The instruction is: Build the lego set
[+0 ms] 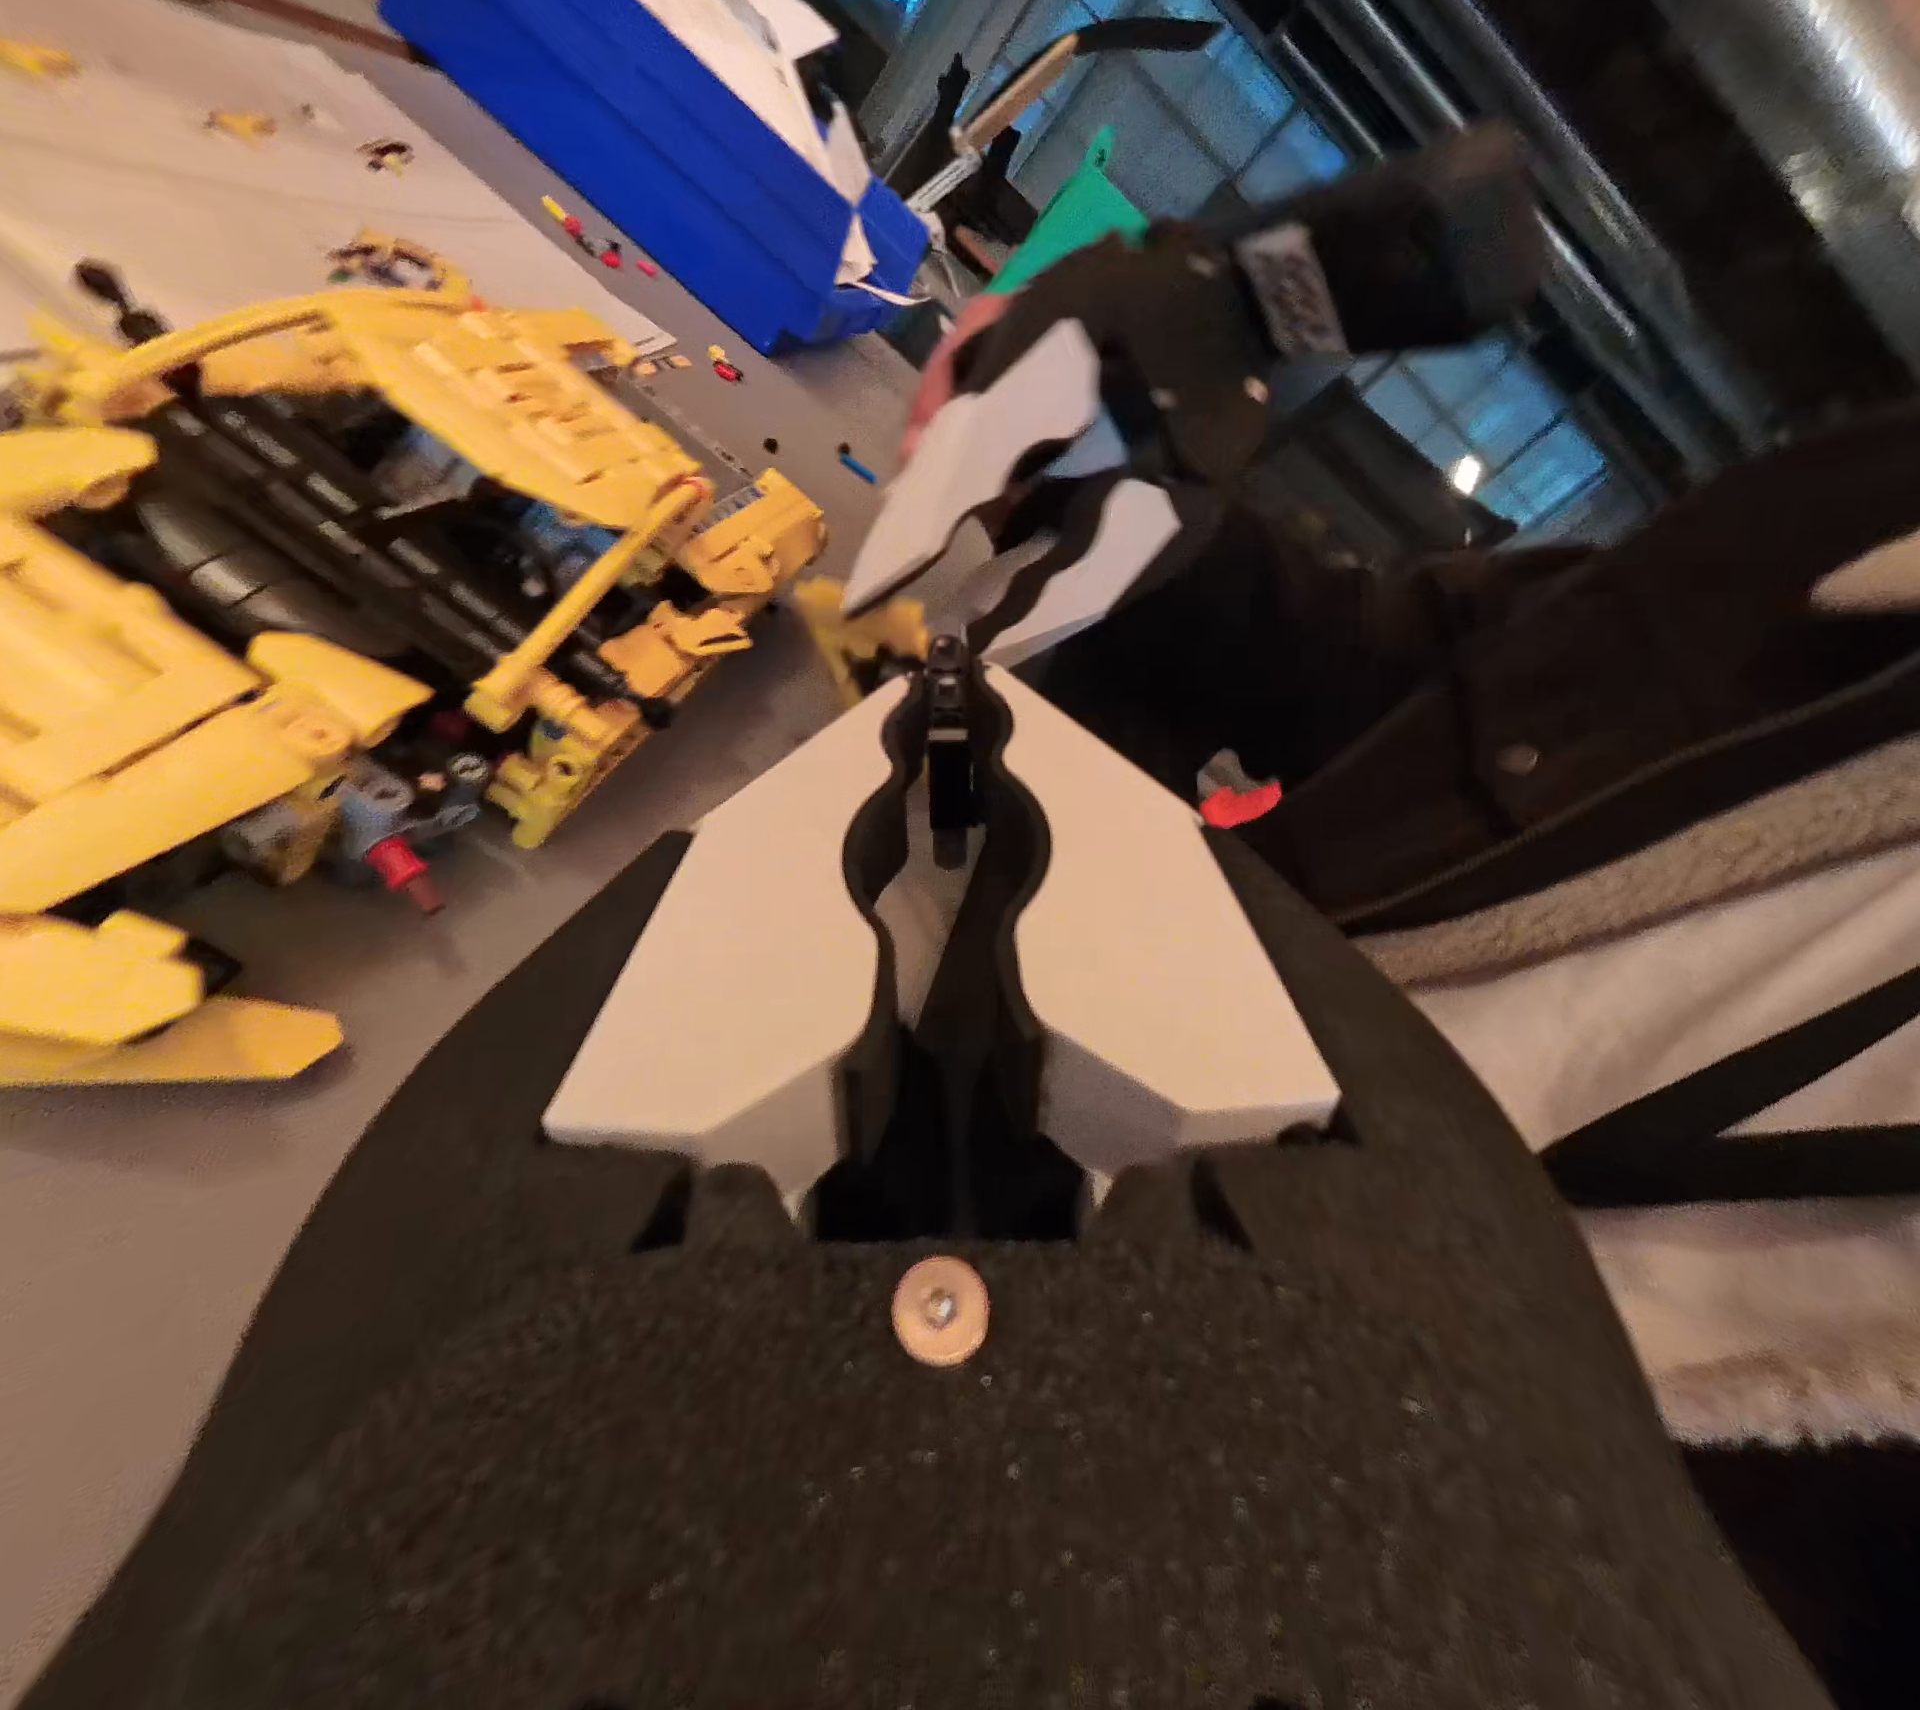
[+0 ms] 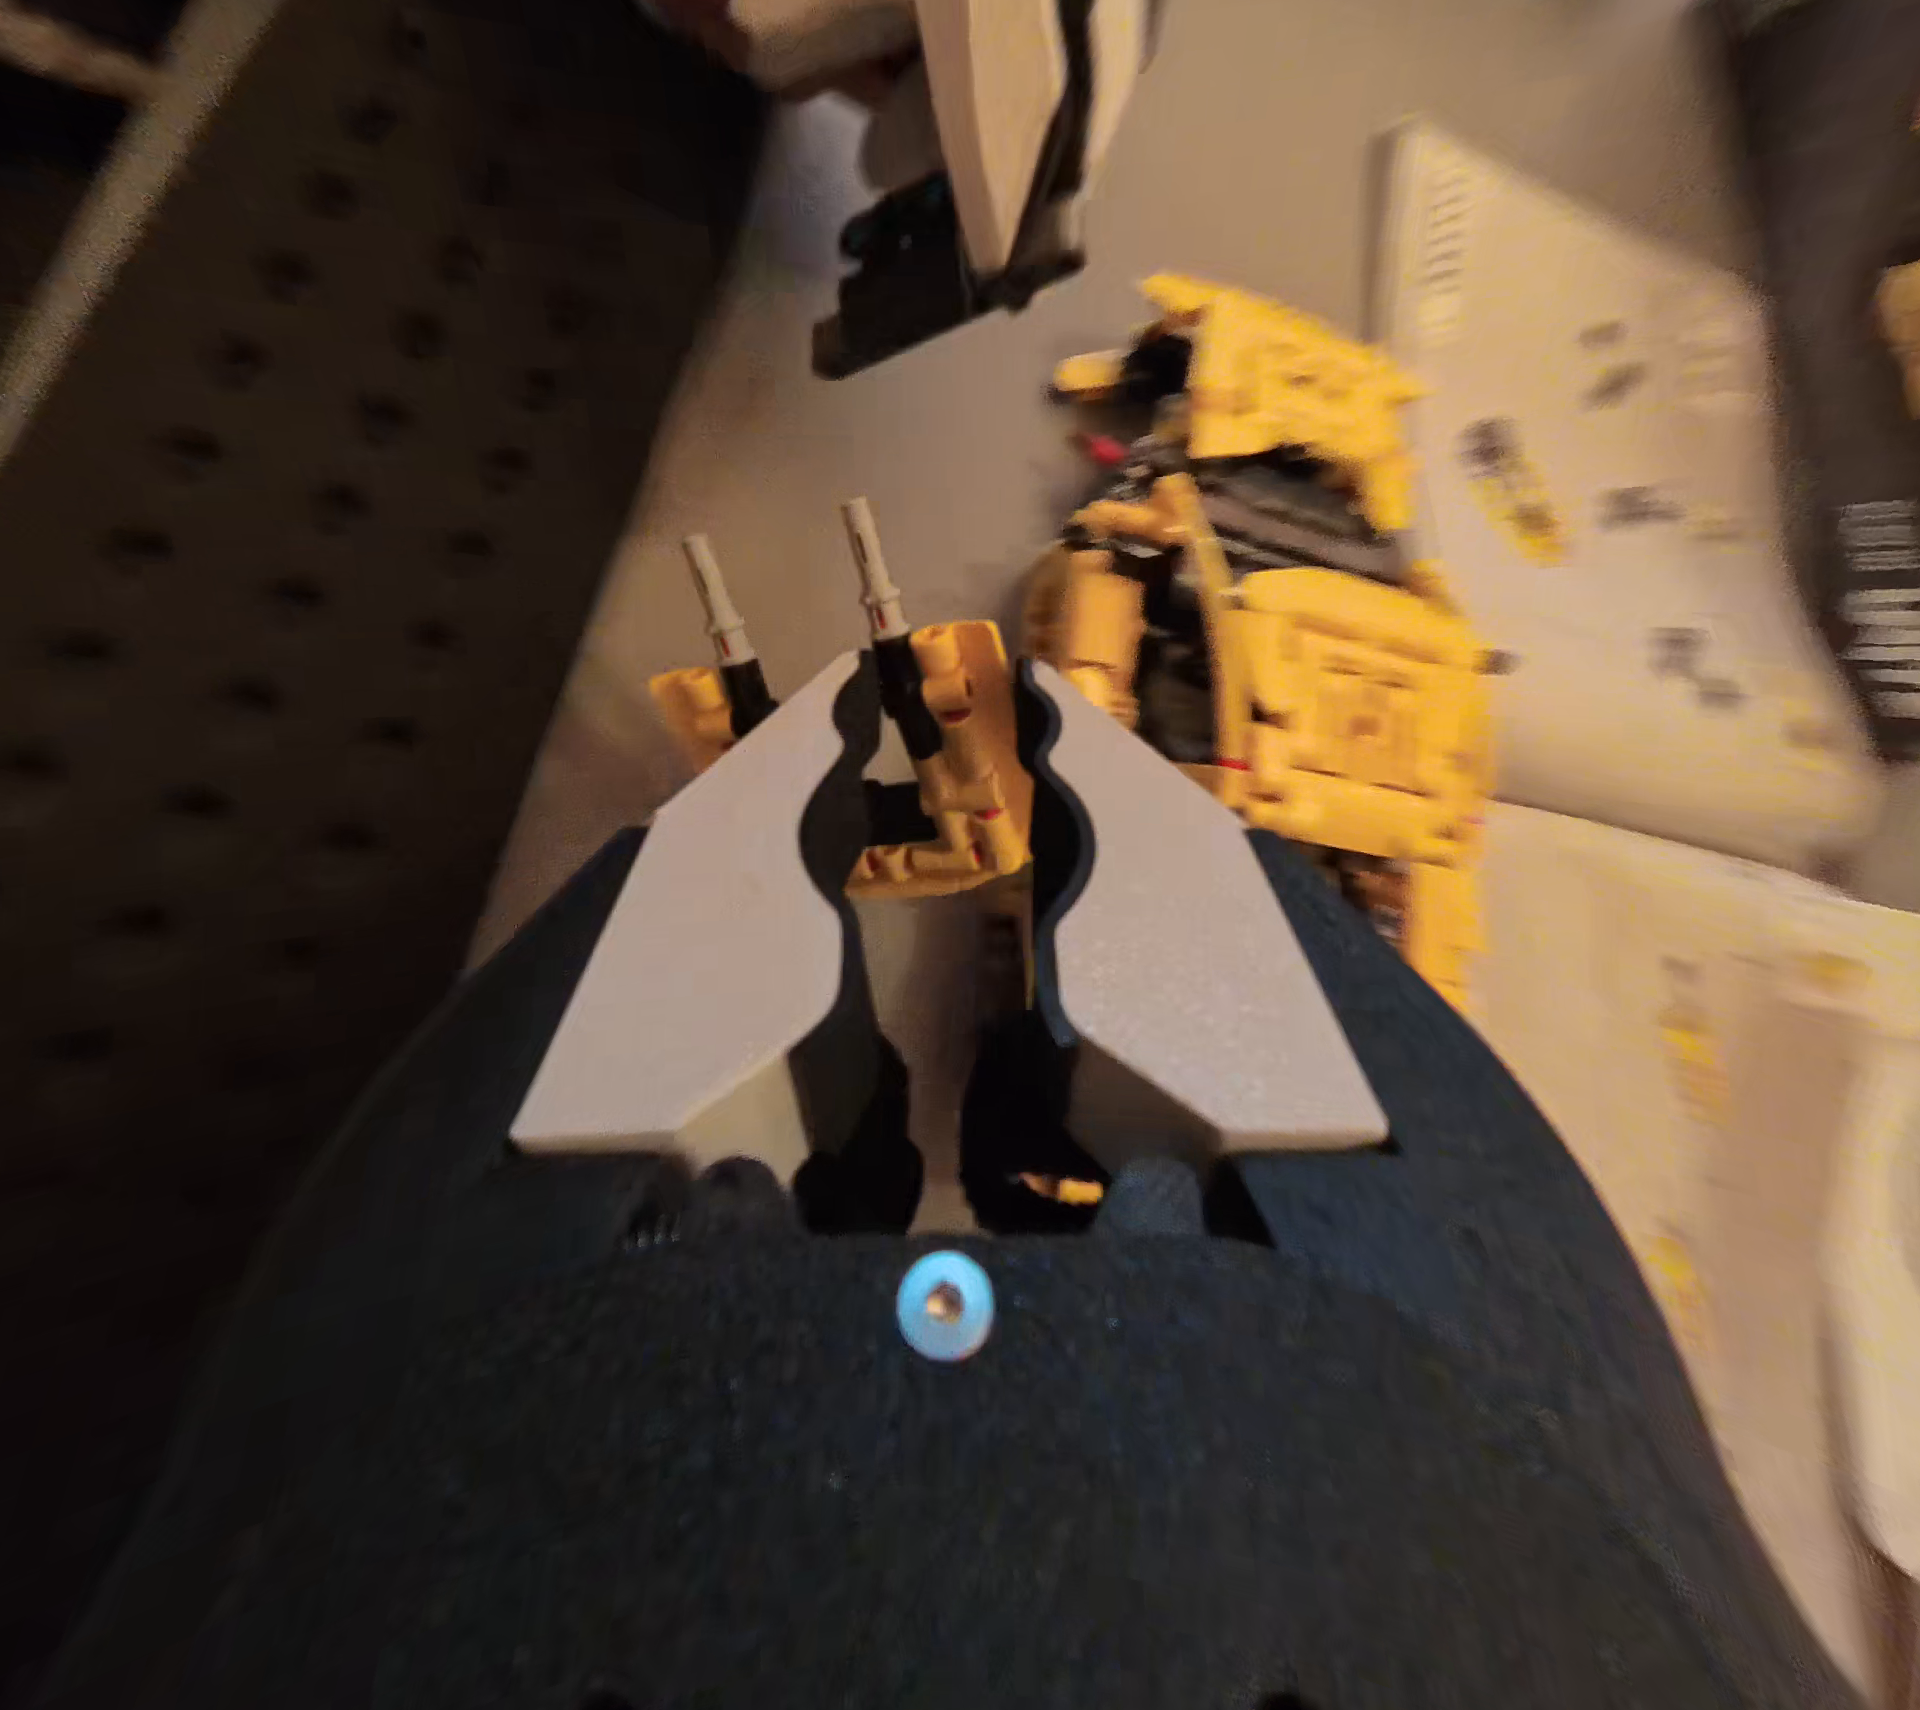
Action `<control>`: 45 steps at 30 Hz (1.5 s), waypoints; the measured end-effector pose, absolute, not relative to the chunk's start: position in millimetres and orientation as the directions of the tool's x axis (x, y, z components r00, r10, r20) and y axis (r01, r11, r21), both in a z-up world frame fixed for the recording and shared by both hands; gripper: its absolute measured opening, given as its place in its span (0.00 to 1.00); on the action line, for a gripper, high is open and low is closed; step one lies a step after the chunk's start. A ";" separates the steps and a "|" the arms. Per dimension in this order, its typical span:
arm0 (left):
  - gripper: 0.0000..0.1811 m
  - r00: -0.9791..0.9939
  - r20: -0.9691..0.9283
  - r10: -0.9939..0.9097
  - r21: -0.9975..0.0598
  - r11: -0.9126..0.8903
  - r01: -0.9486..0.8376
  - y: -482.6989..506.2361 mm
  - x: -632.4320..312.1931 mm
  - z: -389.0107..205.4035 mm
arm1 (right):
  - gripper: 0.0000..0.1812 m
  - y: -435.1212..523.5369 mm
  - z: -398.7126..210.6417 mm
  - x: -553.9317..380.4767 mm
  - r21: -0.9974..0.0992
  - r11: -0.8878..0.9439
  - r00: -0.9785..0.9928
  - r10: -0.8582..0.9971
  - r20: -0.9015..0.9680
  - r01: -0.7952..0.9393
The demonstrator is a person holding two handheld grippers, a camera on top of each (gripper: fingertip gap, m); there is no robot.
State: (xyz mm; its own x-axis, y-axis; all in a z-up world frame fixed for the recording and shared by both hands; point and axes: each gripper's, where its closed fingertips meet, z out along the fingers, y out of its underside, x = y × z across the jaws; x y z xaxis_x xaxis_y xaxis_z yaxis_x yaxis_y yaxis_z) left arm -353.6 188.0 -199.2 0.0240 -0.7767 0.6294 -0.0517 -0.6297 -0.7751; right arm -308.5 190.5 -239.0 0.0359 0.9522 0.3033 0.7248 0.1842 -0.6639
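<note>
My left gripper (image 1: 948, 684) is shut on a small black lego piece (image 1: 951, 746). My right gripper (image 2: 940, 668) is shut on a yellow lego sub-assembly (image 2: 951, 787) with two black-and-white pins (image 2: 873, 559) sticking forward. The two grippers face each other closely above the table. The right gripper also shows in the left wrist view (image 1: 925, 621), with the yellow part (image 1: 868, 637) at its tips. The left gripper shows in the right wrist view (image 2: 1029, 268), holding the black piece (image 2: 899, 289). The large, partly built yellow lego car (image 1: 364, 517) (image 2: 1299, 621) lies on the grey table.
A blue bin (image 1: 623, 102) with papers stands behind the car. Loose small pieces (image 1: 592, 242) and instruction sheets (image 2: 1558, 413) lie on the table (image 1: 260, 1245). A red piece (image 1: 1242, 803) lies near a person's dark jacket (image 1: 1558, 725). A dark perforated panel (image 2: 312, 413) is on the left.
</note>
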 end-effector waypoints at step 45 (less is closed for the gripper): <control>0.04 -0.111 0.732 -0.672 -0.680 -0.709 -0.188 156.6 -336.0 -205.6 | 0.06 120.4 -249.3 -271.0 -0.739 -0.320 0.462 0.887 -0.013 0.593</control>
State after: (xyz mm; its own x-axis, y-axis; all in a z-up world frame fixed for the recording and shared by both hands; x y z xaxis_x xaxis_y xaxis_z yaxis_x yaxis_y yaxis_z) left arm -336.0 156.6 -205.6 -0.1107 -0.6722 0.7321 -0.1880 -0.7092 -0.6795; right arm -271.0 120.4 -249.3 0.4617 0.8870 -0.0129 0.5933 -0.3196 -0.7388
